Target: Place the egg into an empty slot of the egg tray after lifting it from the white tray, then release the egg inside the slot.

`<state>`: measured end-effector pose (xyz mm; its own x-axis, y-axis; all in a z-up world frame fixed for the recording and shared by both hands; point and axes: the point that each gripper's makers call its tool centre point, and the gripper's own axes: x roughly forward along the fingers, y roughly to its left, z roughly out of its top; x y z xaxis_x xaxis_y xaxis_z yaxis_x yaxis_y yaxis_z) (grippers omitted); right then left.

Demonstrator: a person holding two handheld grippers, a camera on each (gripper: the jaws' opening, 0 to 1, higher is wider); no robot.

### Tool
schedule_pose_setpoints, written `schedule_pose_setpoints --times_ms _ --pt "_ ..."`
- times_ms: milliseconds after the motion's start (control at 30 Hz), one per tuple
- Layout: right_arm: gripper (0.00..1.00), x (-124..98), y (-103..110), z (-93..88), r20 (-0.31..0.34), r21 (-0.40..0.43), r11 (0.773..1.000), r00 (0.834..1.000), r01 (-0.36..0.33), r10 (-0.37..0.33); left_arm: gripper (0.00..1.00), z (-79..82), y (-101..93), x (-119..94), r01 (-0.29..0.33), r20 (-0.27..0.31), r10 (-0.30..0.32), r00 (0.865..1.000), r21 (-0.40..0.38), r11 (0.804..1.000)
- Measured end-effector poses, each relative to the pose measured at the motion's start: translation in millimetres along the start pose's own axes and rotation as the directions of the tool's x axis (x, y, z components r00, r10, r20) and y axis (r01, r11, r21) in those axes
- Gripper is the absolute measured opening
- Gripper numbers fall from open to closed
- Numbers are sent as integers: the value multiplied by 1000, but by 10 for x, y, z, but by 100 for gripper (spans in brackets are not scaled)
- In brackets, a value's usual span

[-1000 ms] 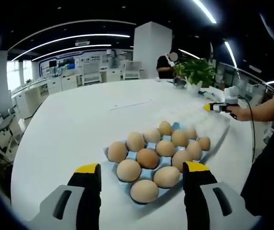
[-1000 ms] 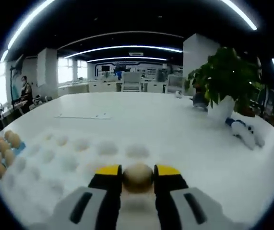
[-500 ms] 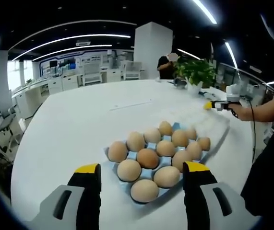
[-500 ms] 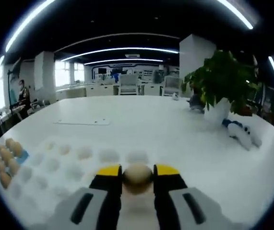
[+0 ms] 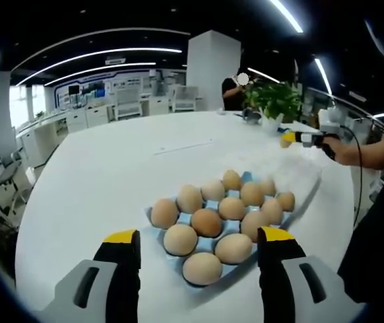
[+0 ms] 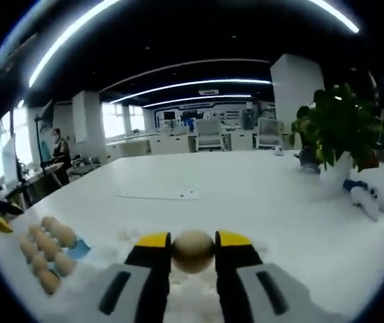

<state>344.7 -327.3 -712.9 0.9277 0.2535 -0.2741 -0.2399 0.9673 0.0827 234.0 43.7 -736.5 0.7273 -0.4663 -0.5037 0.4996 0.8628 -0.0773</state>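
Between the yellow-tipped jaws of the right gripper (image 6: 193, 250), in the right gripper view, sits a pale brown egg (image 6: 192, 251), pinched at its sides and held above the white tray (image 6: 198, 306), whose dimpled surface shows faintly below the jaws. Off to the left in that view lies the blue egg tray (image 6: 81, 249) with its brown eggs, on the white table (image 6: 259, 195); a potted plant (image 6: 339, 134) stands well apart to the right. From the left gripper view the left gripper (image 5: 197, 237) hangs with its jaws spread wide and nothing between them, looking down on the egg tray (image 5: 247, 177), which is nearly full; a bare blue patch shows at the far side among the eggs, and that is probably the free slot, though I cannot tell how many are open. The right gripper (image 5: 287, 139) also shows at the upper right there, in a person's hand. The step in hand looks like the carry. To do it well, keep the squeeze steady and no firmer than it is, since the shell will crack under a hard pinch; travel level toward the egg tray, come down straight over the bare slot without knocking neighbouring eggs, and part the jaws only once the egg rests in the cup.
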Motion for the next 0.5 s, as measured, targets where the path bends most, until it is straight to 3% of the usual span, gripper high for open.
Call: schedule_pose_setpoints --times_ms 333,500 --pt "24 61 668 45 -7 -27 985 985 -171 171 71 8 1 4 0 3 0 1000 2 1000" --pt "24 100 848 12 -24 -33 974 975 -222 222 71 10 0 7 1 2 -1 1000 6 1000"
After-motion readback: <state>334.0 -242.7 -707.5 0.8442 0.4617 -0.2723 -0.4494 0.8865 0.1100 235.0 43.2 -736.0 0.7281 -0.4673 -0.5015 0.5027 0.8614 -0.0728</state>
